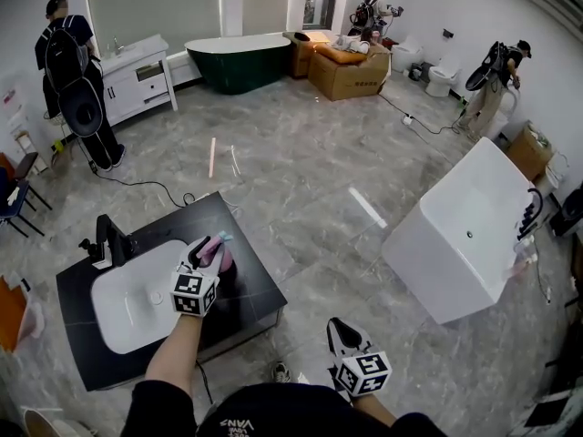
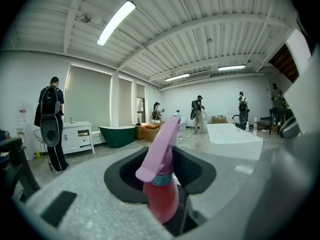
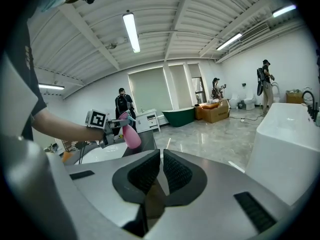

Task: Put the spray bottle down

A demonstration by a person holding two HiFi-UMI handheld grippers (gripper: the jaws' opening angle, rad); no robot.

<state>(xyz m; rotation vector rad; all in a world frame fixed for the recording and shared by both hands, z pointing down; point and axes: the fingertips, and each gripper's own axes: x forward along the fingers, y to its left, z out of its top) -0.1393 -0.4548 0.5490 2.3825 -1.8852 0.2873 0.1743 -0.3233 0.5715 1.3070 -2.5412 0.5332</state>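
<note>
A pink spray bottle [image 1: 221, 257] with a pale pink trigger head hangs over the black countertop [image 1: 250, 280], just right of the white sink basin [image 1: 127, 303]. My left gripper [image 1: 208, 253] is shut on it. In the left gripper view the bottle [image 2: 162, 191] stands upright between the jaws, held by its body. The right gripper view shows the same bottle [image 3: 132, 136] off to the left, above the counter. My right gripper [image 1: 340, 328] is low beside my body, over the floor. Its jaws [image 3: 161, 159] are shut with nothing between them.
A black faucet [image 1: 107, 238] stands at the basin's left. A white freestanding bathtub [image 1: 465, 235] sits to the right, a green tub [image 1: 239, 59] and cardboard boxes [image 1: 351, 73] at the back. A person with a backpack [image 1: 75, 71] stands by a white vanity [image 1: 137, 80].
</note>
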